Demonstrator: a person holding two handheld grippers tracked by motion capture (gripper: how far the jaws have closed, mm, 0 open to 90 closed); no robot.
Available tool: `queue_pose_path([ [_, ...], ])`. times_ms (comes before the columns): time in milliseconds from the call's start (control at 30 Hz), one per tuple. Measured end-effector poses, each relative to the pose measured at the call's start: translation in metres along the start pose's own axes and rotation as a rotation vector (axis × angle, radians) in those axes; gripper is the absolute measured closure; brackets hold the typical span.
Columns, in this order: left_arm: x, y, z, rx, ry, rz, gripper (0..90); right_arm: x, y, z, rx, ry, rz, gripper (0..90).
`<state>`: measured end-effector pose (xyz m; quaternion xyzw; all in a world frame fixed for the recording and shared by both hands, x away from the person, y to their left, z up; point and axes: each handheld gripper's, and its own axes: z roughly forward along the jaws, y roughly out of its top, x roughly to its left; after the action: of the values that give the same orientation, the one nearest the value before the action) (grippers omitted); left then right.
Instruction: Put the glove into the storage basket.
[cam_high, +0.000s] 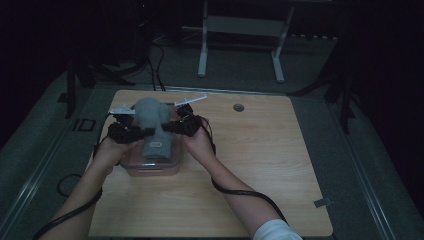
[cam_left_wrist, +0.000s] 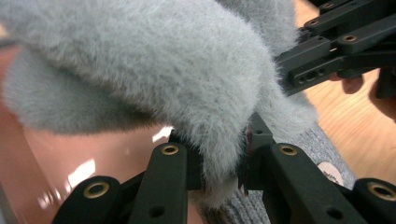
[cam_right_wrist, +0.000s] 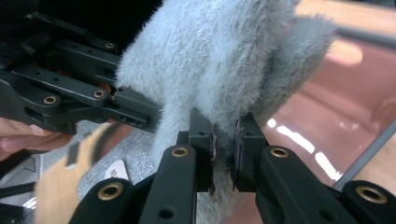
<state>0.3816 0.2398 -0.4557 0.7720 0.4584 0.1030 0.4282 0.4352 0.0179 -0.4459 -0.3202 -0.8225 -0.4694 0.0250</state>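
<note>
We're pinching fuzzy grey garment (cam_high: 150, 117) w/ both grippers, left (cam_high: 131, 131) & right (cam_high: 174, 125), fingers (cam_right_wrist: 205, 140) clamped tight, steadying it over pink container (cam_high: 172, 162).

Much of the scene hidden, cropped or dim

Fluffy grey fabric item (cam_left_wrist: 154, 65) cut off at the top and left edges of the left gripper view, covering most of the clear pinkish plastic container (cam_left_wrist: 56, 158); small label (cam_high: 155, 143) on the grey knit part too small to read in the dim high view; background beyond the light wooden table (cam_high: 260, 150) lost in darkness.
</note>
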Motion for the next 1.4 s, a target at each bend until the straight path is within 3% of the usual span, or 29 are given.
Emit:
queue_pose_path([
  [200,0.003,-0.007,0.029,0.132,0.058,-0.006,76.1,-0.010,-0.015,0.024,0.088,-0.073,0.005,81.1],
  [367,0.008,-0.005,0.046,0.232,0.061,-0.044,76.0,-0.020,-0.022,0.038,0.156,-0.110,0.022,80.5],
  [433,0.008,-0.003,0.052,0.266,0.077,-0.038,75.9,-0.020,-0.023,0.043,0.181,-0.136,0.025,77.1],
  [500,0.009,-0.002,0.058,0.295,0.090,-0.042,75.7,-0.020,-0.022,0.042,0.184,-0.138,0.018,70.6],
  [533,0.008,-0.002,0.060,0.309,0.100,-0.038,75.6,-0.019,-0.021,0.040,0.175,-0.154,0.000,61.8],
  [567,0.008,-0.002,0.060,0.309,0.100,-0.038,75.3,-0.019,-0.021,0.040,0.175,-0.154,0.000,61.8],
  [600,0.006,-0.002,0.068,0.339,0.137,-0.005,75.3,-0.018,-0.021,0.038,0.165,-0.156,-0.009,59.8],
  [633,0.005,-0.003,0.071,0.346,0.147,0.005,72.7,-0.017,-0.019,0.030,0.149,-0.145,-0.021,55.1],
  [700,0.004,-0.003,0.075,0.357,0.170,0.005,68.2,-0.017,-0.018,0.020,0.113,-0.133,-0.018,51.4],
  [800,0.004,-0.003,0.075,0.352,0.217,0.007,55.7,-0.017,-0.017,0.008,0.081,-0.112,-0.016,46.8],
  [900,0.003,-0.003,0.071,0.318,0.285,0.029,35.8,-0.016,-0.017,-0.002,0.063,-0.107,-0.018,37.0],
  [1000,0.000,0.000,0.059,0.260,0.278,0.022,23.8,-0.015,-0.017,-0.011,0.047,-0.092,-0.022,27.7],
  [1067,-0.002,0.001,0.051,0.217,0.276,0.022,18.5,-0.016,-0.018,-0.019,0.046,-0.054,-0.033,19.2],
  [1200,-0.007,-0.004,0.037,0.161,0.294,0.041,14.8,-0.019,-0.022,-0.034,0.038,-0.005,-0.029,17.6],
  [1400,-0.024,-0.010,0.022,0.048,0.258,0.080,10.3,-0.027,-0.032,-0.059,0.017,-0.035,-0.055,17.7],
])
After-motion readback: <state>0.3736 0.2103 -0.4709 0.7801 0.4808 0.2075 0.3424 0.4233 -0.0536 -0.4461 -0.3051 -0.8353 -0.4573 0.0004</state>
